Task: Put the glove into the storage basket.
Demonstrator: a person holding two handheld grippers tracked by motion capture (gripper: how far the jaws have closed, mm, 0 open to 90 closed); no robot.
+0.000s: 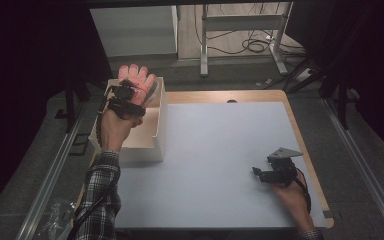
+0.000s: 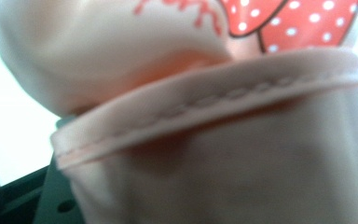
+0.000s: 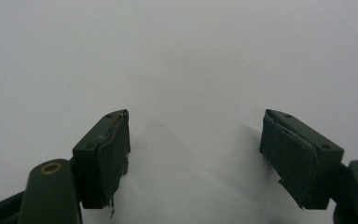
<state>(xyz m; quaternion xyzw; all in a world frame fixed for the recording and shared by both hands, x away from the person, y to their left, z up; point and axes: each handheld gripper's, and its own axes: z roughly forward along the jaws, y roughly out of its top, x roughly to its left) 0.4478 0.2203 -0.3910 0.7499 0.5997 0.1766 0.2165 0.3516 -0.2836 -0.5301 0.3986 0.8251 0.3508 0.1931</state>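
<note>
High view: left gripper (image 1: 139, 91) over the white box (image 1: 160, 135) at the table's (image 1: 220, 150) far left corner, clamped on a pink garment (image 1: 136, 80); jaw tips hidden by the cloth. Box interior partly blocked by the hand, contents unclear.

Left gripper view: blurred pink hem (image 2: 205, 107) close up, red polka-dot print (image 2: 303, 23) cut off at top.

Right gripper view: right gripper (image 3: 196, 149) jaws apart, nothing between, above bare white table.

light: dim room, bright tabletop | blur: left gripper view (close fabric)
</note>
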